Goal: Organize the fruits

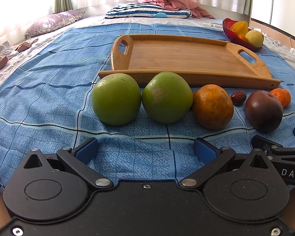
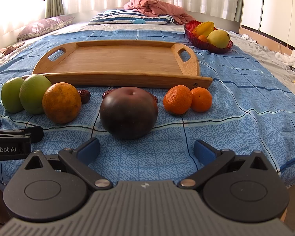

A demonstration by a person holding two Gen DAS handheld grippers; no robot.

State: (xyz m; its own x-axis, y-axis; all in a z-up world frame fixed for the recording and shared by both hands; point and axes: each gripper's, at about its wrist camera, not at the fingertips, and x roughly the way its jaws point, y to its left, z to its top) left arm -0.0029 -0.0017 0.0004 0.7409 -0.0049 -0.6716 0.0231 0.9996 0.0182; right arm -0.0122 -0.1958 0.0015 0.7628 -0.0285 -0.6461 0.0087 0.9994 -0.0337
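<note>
A row of fruit lies on the blue bedspread in front of an empty wooden tray [image 1: 186, 59] [image 2: 120, 63]. From the left: two green fruits [image 1: 116, 99] [image 1: 167, 97] [image 2: 34, 93], a large orange [image 1: 212, 106] [image 2: 62, 102], red dates [image 1: 238, 97] [image 2: 84, 95], a dark plum [image 1: 263, 111] [image 2: 128, 113] and two mandarins [image 2: 178, 99] [image 2: 201, 99]. My left gripper [image 1: 146, 150] is open and empty, short of the green fruits. My right gripper [image 2: 147, 150] is open and empty, just short of the plum.
A red glass bowl [image 1: 229, 33] [image 2: 190, 32] holding a starfruit, a yellow fruit and a small orange sits behind the tray on the right. Pillows [image 2: 127, 18] and a pink quilt [image 2: 153, 6] lie at the bed's far end. White cloth [image 2: 293, 63] lies at the right edge.
</note>
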